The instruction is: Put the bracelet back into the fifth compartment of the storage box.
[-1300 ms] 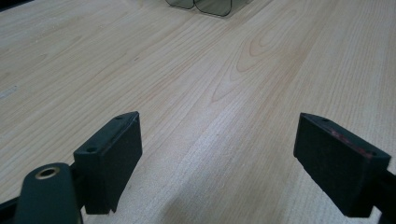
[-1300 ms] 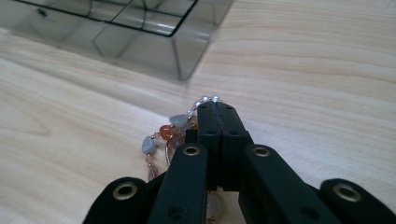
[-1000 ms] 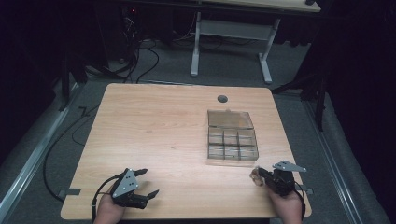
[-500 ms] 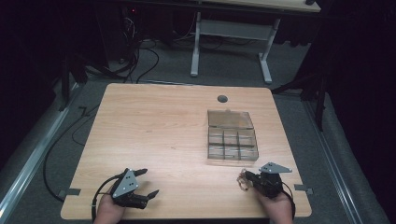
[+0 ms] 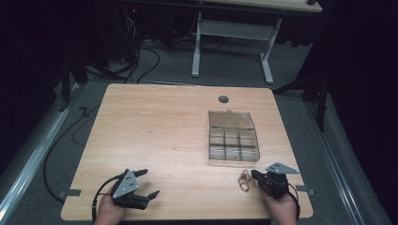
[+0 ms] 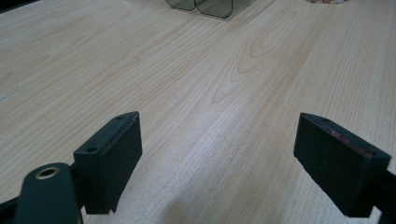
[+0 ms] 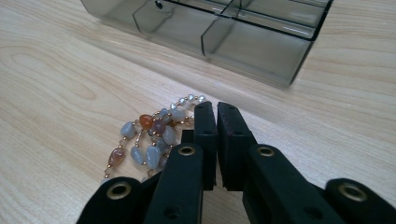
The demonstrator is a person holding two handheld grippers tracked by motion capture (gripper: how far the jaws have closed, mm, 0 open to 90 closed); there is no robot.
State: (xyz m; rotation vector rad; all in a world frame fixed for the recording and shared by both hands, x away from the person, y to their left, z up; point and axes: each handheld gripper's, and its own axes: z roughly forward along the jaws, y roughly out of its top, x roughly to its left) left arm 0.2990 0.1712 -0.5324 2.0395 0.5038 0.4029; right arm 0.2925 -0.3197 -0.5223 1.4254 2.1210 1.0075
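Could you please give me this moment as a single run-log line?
left gripper: open, idle | right gripper: shut beside bead bracelet, grip unclear | compartment box: open, beyond bracelet on table

Beaded bracelet [image 7: 148, 137], grey, orange and pearl beads, bunched on table, near compartment box [image 7: 219, 32]

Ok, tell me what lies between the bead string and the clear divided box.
Nothing but bare wood: in the right gripper view, a strip of table separates the bead string from the box. The high view shows the same gap.
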